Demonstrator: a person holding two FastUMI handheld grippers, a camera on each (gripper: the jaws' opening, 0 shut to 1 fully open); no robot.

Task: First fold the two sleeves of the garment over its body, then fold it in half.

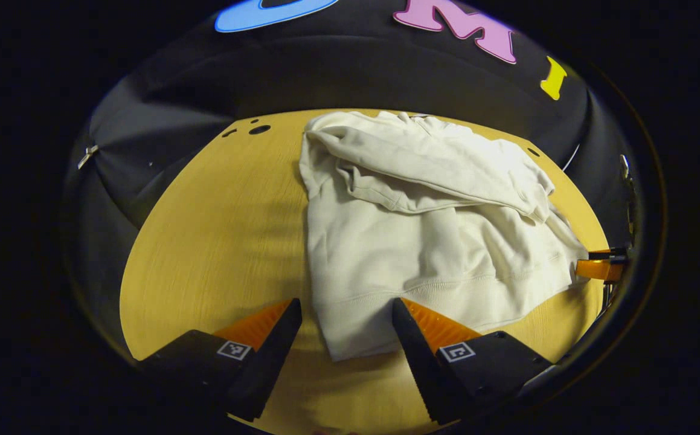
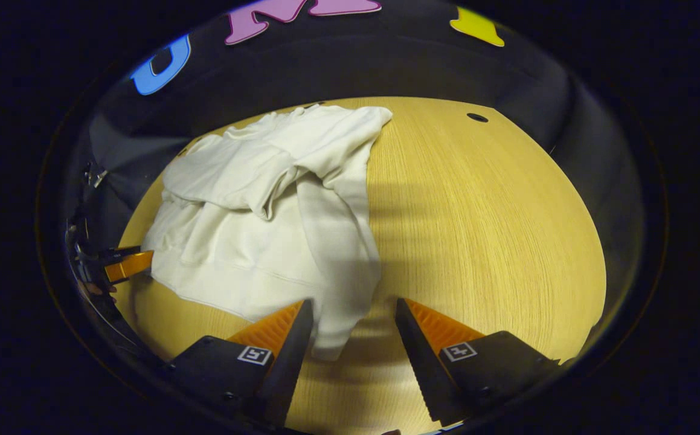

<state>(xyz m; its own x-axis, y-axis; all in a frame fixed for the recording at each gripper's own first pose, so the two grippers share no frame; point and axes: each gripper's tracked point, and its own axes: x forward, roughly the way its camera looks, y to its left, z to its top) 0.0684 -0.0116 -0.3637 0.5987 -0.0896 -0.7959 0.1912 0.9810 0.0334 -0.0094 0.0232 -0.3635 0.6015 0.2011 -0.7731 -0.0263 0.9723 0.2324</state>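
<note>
A cream garment (image 1: pixel 428 241) is spread on the table (image 1: pixel 223 241), both sleeves folded over its body. The left gripper (image 1: pixel 346 329) is held open at the near hem corner; the right gripper (image 2: pixel 350 329) is open over the other near corner. Contact with the cloth cannot be judged.

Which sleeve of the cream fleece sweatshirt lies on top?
The long sleeve stretched across the chest, in the left gripper view. The other sleeve is bunched beneath it, its ribbed edge peeking out.
</note>
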